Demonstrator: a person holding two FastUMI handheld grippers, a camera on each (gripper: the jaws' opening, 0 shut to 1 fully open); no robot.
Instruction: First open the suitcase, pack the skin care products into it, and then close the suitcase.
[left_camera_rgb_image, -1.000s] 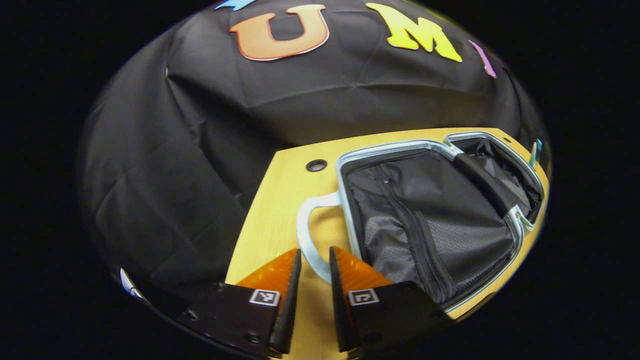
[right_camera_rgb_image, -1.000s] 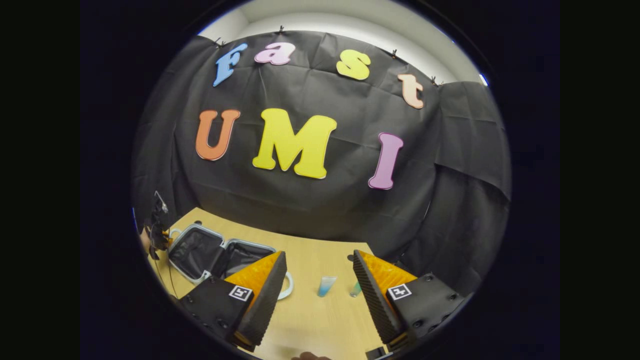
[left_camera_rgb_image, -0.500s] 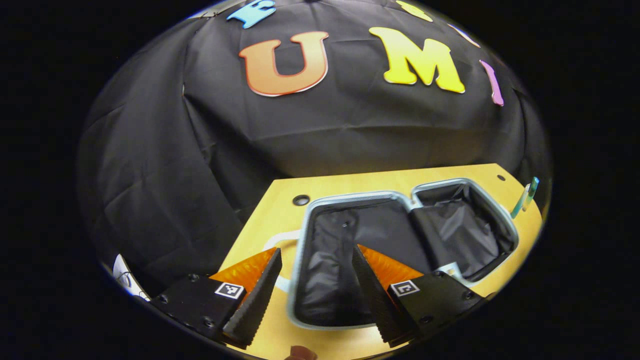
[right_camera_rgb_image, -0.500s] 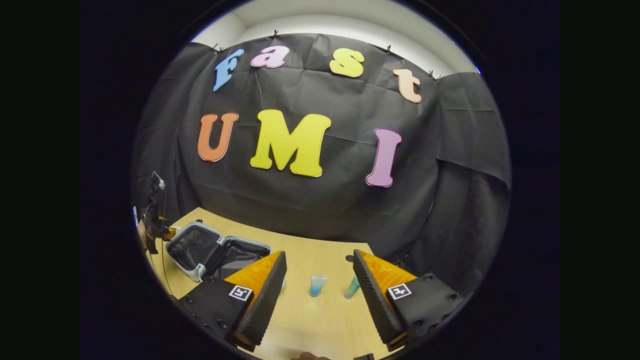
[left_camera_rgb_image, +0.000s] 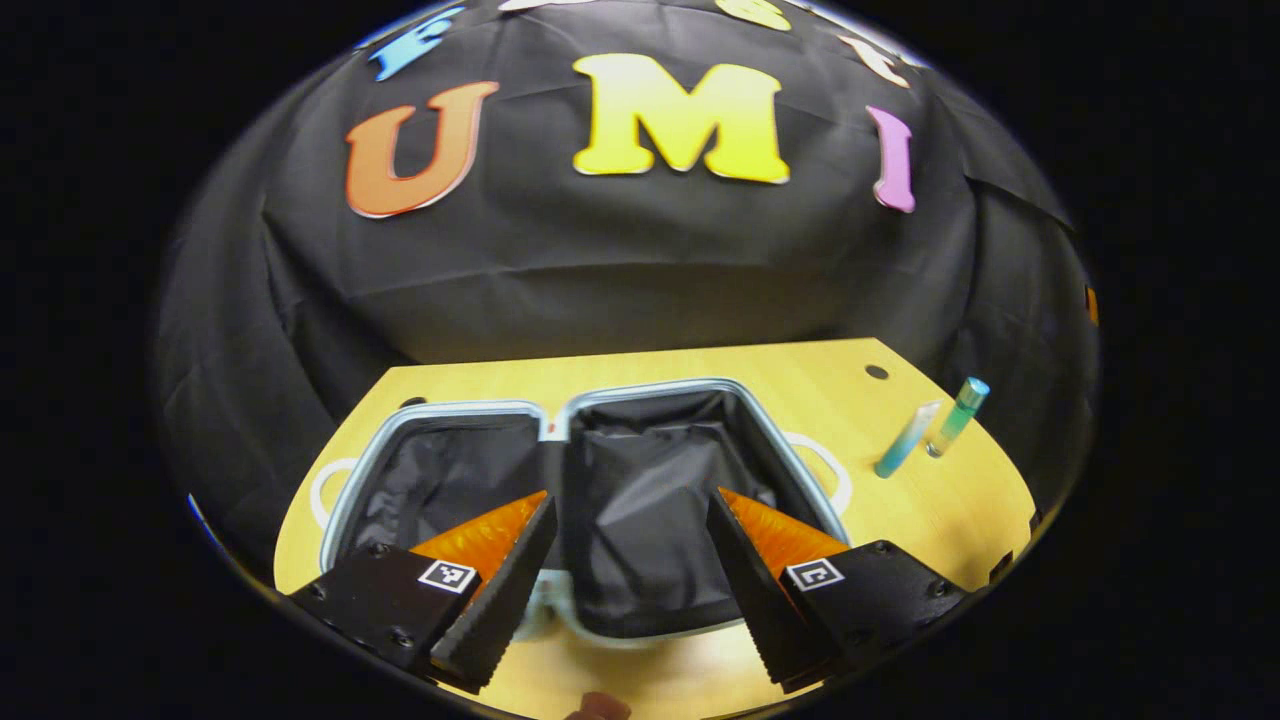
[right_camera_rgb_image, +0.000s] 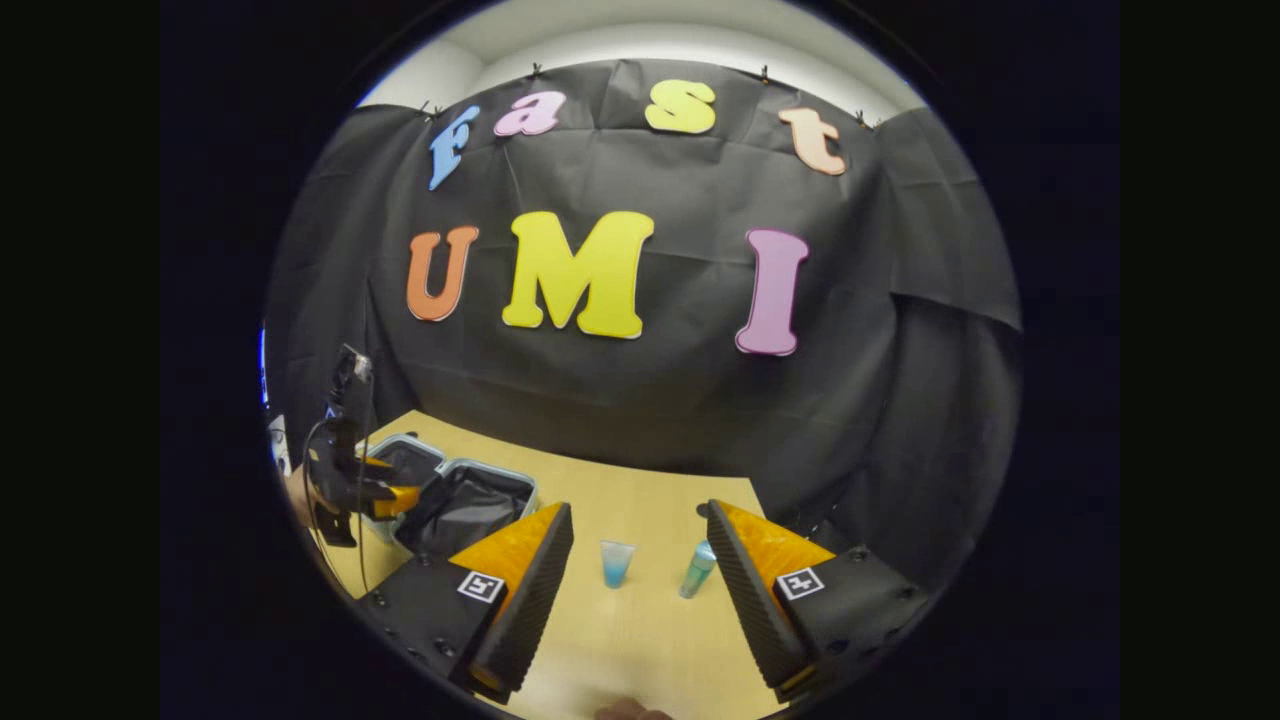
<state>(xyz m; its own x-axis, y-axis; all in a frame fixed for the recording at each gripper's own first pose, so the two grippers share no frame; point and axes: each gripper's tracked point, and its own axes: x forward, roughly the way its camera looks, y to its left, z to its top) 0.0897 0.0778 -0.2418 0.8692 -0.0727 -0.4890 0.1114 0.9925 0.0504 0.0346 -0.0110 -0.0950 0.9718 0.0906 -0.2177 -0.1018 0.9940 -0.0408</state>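
My left gripper (left_camera_rgb_image: 632, 520) hangs with fingers spread wide and nothing between them, above the pale-rimmed, black-lined suitcase (left_camera_rgb_image: 640, 500) lying flat open on the light wooden table (left_camera_rgb_image: 800, 370); my right gripper (right_camera_rgb_image: 640, 535) gapes too, holding nothing; beyond it on the table stand a blue-tinted clear tube (right_camera_rgb_image: 616, 563) and a teal bottle (right_camera_rgb_image: 697, 569), near each other, right of the suitcase.

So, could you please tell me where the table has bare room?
Bare wood lies between the open suitcase and the two tubes, and behind the suitcase toward the wall. Crowded: the left end, which the suitcase covers.
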